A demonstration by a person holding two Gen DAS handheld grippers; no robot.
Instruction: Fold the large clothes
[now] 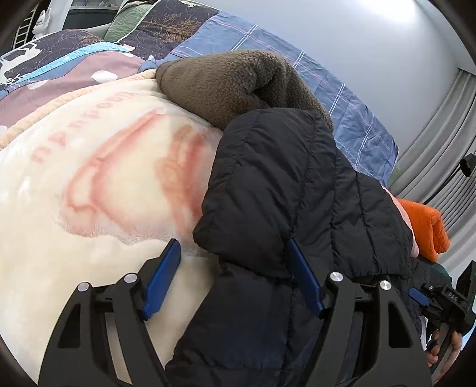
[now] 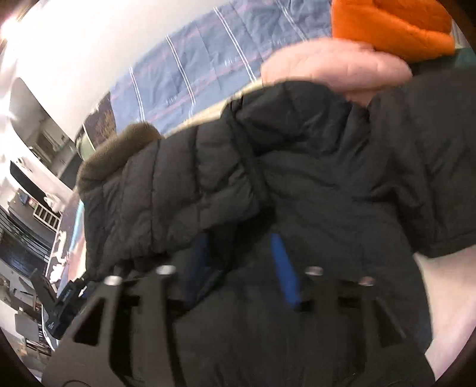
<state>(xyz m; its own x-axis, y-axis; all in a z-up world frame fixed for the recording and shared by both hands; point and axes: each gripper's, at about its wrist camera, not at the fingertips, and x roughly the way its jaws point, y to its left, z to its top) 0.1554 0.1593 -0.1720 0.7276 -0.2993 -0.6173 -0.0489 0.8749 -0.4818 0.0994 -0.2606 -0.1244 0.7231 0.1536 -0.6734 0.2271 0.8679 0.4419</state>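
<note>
A black puffer jacket (image 1: 297, 184) lies on the bed, over a cream blanket (image 1: 89, 184) with a red print. My left gripper (image 1: 233, 242) is open at the jacket's near edge. Its left finger is over the blanket and its right fingertip is tucked against a jacket fold. In the blurred right wrist view the same jacket (image 2: 297, 166) fills the middle. My right gripper (image 2: 240, 235) hovers low over it with its blue fingers apart and dark fabric beneath them. Beyond the jacket lies a brown fleece garment (image 1: 232, 83), also seen as a brown fleece edge (image 2: 119, 143).
An orange puffer garment (image 1: 428, 229) (image 2: 395, 26) and a pink one (image 2: 336, 68) lie at the jacket's far side. A blue plaid sheet (image 1: 327, 83) (image 2: 193, 74) covers the bed by the wall. Grey curtains (image 1: 440, 134) hang at right. A hand (image 1: 446, 348) shows at the lower right edge.
</note>
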